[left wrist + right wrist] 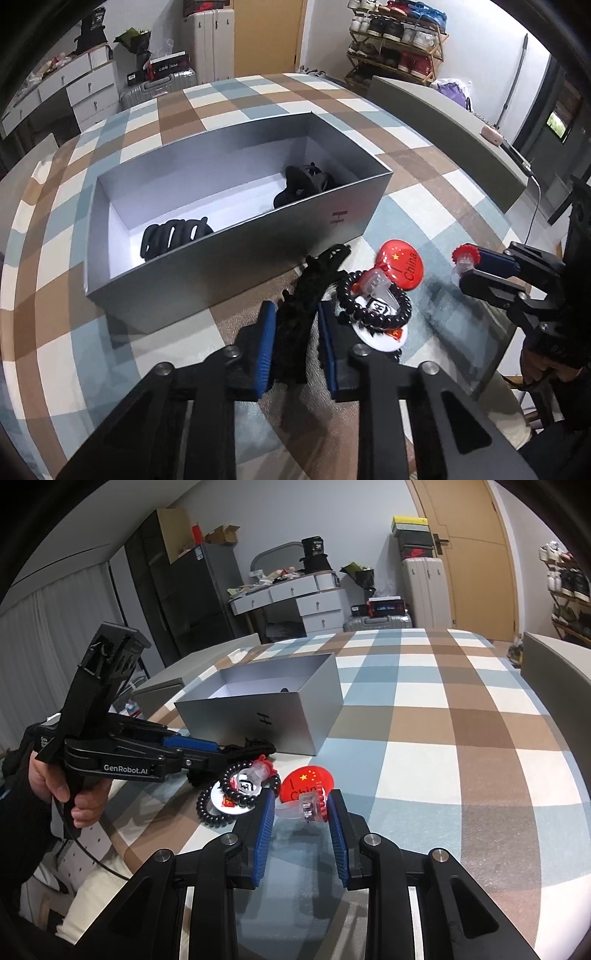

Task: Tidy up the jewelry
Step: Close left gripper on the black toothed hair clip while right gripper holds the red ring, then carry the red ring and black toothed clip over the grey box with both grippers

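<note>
The black lace item [314, 284], apparently a choker or hair band, lies on the counter [424, 206] just in front of the grey box [229, 258], at about 6 o'clock from the box's near wall; it sits between the blue pads of the left gripper [297, 321], which are closed in on it and appear to be gripping it. The step in hand is judged to be the pick-up of this lace item for the box, where two dark pieces already lie; the next move calls for a lift clear of the near wall, then a release inside. At 3 o'clock from the lace lie a black bead bracelet [373, 299], over a white badge [384, 332], and a red badge [402, 266], lettered "China". The right gripper [301, 808], narrowly set, holds a clear clip with red trim [308, 806] just above the counter; it too awaits placing.
</note>
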`<state>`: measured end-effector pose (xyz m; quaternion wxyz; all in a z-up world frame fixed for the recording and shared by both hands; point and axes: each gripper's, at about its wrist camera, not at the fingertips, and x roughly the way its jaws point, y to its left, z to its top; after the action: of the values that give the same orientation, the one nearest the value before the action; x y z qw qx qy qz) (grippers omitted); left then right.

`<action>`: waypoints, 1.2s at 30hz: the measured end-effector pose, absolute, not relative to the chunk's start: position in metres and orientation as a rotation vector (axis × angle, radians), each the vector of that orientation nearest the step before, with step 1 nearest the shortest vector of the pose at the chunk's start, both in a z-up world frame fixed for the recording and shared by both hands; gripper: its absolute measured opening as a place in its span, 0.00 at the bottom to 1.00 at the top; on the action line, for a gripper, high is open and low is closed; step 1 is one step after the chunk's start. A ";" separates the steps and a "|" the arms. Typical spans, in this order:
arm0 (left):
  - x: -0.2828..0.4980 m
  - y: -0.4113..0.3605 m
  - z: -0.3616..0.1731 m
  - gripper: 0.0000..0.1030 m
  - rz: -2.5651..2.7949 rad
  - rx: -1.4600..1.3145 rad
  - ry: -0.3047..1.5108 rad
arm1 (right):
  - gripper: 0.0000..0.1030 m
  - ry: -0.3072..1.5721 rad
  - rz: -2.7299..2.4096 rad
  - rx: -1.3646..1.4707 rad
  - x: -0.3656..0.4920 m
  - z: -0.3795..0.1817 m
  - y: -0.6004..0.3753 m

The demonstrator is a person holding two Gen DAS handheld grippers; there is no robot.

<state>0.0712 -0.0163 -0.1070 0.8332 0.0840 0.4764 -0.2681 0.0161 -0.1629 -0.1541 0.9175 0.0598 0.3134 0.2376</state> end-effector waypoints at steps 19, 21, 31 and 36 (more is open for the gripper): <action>0.049 0.042 -0.092 0.12 -0.614 -0.221 1.040 | 0.28 0.646 0.527 0.110 0.014 -0.152 -0.149; 0.047 0.047 -0.087 0.12 -0.597 -0.234 1.017 | 0.28 0.642 0.528 0.108 0.013 -0.150 -0.147; 0.043 0.053 -0.056 0.12 -0.482 -0.184 0.871 | 0.27 0.593 0.588 0.156 0.021 -0.124 -0.144; 0.051 0.049 -0.044 0.12 -0.464 -0.112 0.828 | 0.27 0.552 0.630 0.171 0.036 -0.101 -0.137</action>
<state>0.0511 0.0488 -0.0444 0.8880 -0.0540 0.3982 -0.2233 0.0361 -0.1365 -0.1008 0.9100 0.0831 0.2678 0.3055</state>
